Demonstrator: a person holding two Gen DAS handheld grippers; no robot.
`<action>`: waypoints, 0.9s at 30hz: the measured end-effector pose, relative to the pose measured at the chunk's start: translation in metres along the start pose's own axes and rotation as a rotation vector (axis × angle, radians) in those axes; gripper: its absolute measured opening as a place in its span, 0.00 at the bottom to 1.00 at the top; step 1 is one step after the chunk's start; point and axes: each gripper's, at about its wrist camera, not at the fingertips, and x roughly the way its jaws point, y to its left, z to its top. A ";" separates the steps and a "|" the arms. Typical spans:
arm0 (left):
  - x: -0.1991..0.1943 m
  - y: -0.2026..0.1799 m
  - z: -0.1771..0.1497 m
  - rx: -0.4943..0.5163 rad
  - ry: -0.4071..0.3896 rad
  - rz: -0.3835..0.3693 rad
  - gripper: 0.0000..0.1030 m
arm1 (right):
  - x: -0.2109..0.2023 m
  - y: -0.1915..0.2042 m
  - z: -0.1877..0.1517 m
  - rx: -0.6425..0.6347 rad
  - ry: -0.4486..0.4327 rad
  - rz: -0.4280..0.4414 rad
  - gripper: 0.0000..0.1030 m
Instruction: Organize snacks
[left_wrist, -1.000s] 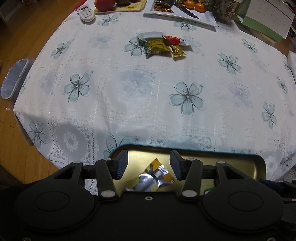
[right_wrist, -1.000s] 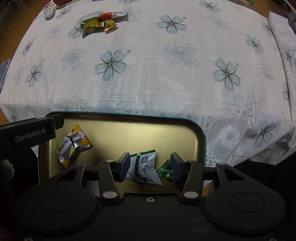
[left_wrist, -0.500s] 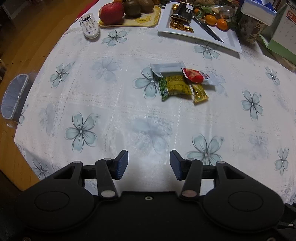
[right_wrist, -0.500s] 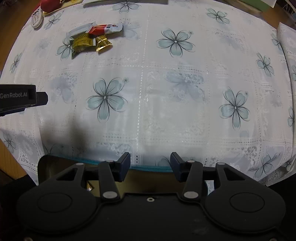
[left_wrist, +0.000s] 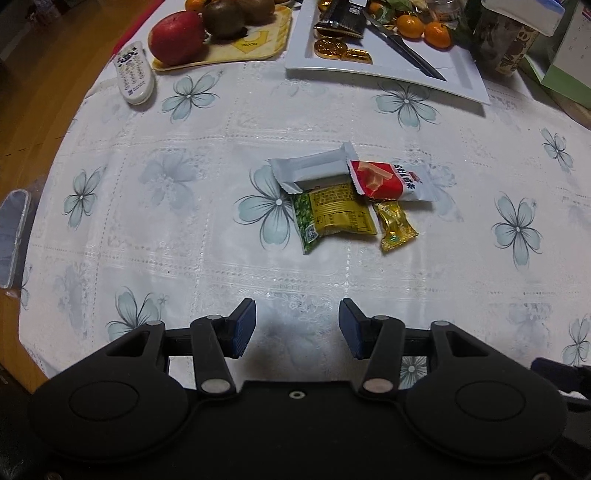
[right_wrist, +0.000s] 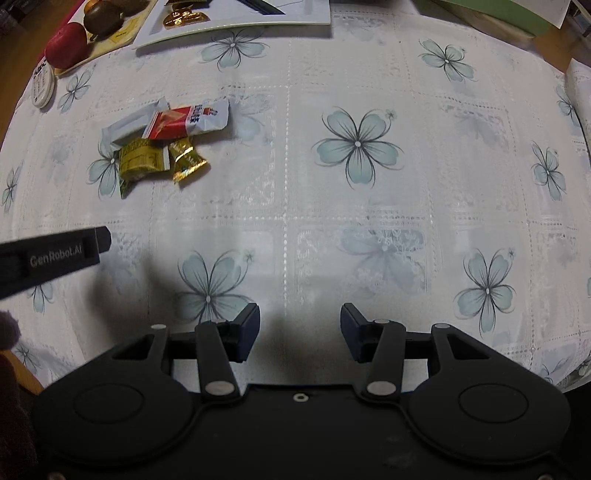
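On flowered tablecloth (left_wrist: 166, 229): white plate (left_wrist: 461, 79) at far edge; left gripper (left_wrist: 297, 328) and right gripper (right_wrist: 300, 332), both spread wide, nothing held, above bare cloth; mid-table, touching: silver packet (left_wrist: 310, 171), red packet (left_wrist: 384, 181), green-yellow packet (left_wrist: 332, 216), gold candy (left_wrist: 397, 225).
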 end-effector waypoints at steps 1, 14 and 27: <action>-0.002 0.002 0.003 -0.007 0.002 -0.017 0.55 | 0.001 0.002 0.007 0.001 -0.004 0.002 0.49; -0.016 0.053 0.033 -0.154 -0.028 -0.050 0.55 | 0.006 0.050 0.098 0.047 -0.156 0.090 0.49; -0.021 0.083 0.039 -0.279 -0.040 -0.069 0.55 | 0.039 0.125 0.142 -0.060 -0.210 0.146 0.49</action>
